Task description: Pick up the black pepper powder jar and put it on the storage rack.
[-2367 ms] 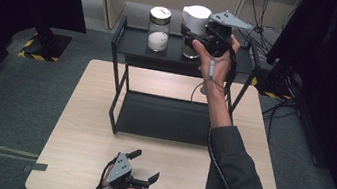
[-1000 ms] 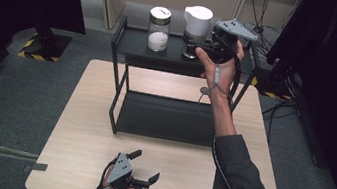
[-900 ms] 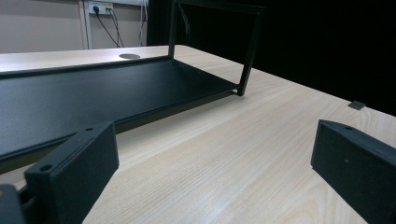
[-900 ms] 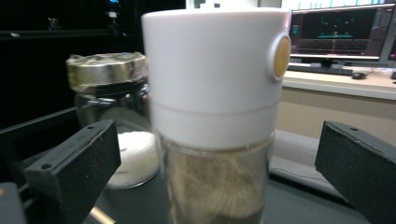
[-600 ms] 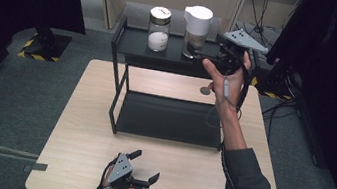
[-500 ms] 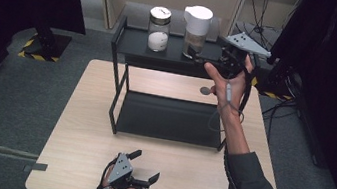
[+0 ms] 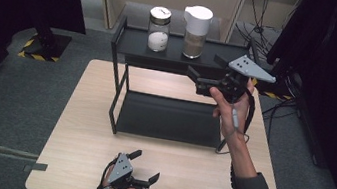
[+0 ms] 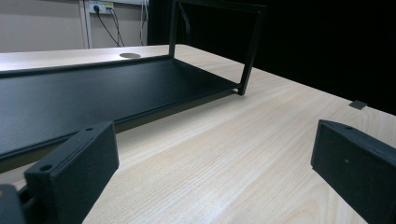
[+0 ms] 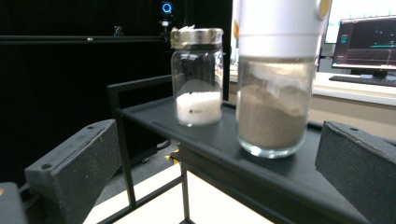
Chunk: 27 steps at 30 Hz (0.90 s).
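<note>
on the top shelf of the black rack [image 7: 133, 49], two containers are seen standing upright and a little apart: a white-lidded jar [image 7: 196, 25] filled with a brownish powder and, to its left in the high view, a glass jar [image 7: 158, 29] with a metal lid and a low layer of white grains. the right gripper [image 7: 206, 74] is held in the air just in front of the shelf's right part, pointed toward the white-lidded jar, with its jaws spread wide and nothing between them. in the right gripper view the white-lidded jar [image 9: 276, 79] is shown close ahead, between the lines of the two jaws but beyond their tips, and it is not touched by either jaw; the glass jar [image 9: 197, 74] is seen farther back and to the left. the exact gap between the jaw tips and the jar cannot be judged well from these angles.

the left gripper [image 7: 146, 172] is rested low at the near edge of the wooden table [image 7: 79, 137], well apart from the shelf's jars, and its jaws are likewise parted and empty. in the left gripper view, bare tabletop [image 8: 243, 154] is seen between the jaws, with the rack's lower shelf [image 8: 93, 93] lying beyond.
</note>
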Each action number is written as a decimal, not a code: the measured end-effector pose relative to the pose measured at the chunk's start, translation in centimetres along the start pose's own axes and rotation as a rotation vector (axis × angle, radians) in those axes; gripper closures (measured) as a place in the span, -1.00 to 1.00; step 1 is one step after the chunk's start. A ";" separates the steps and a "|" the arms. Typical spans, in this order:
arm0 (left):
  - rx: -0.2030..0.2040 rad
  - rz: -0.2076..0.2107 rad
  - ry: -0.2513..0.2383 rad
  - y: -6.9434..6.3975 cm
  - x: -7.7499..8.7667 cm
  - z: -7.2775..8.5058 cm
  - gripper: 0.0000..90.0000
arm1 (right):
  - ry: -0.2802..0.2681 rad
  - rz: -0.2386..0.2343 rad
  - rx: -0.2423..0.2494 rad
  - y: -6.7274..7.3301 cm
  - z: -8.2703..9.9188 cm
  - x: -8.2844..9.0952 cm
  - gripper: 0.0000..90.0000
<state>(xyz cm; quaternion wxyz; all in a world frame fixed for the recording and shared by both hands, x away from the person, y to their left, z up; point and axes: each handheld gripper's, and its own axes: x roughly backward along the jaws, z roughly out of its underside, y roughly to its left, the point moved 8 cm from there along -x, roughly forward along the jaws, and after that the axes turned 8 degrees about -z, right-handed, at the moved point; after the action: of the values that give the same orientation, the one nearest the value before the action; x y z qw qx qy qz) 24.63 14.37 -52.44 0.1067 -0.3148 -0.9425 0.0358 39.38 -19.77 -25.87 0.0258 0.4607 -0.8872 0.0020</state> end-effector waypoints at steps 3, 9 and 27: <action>0.000 0.000 0.001 0.0 0.0 0.0 -1.00 | 0.003 -0.009 0.006 0.3 0.7 0.6 -0.99; -0.001 -0.001 0.001 0.0 0.0 0.0 -1.00 | 0.004 -0.017 0.032 1.1 2.1 1.6 -0.99; -0.002 -0.003 0.001 -0.1 0.0 0.0 -1.00 | 0.014 -0.101 0.041 3.5 6.5 4.6 -0.99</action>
<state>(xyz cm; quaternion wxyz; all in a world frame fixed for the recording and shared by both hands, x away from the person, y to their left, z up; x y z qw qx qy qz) 24.60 14.31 -52.47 0.1071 -0.3135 -0.9429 0.0343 33.62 -21.68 -32.08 0.0228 0.5054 -0.8623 0.0220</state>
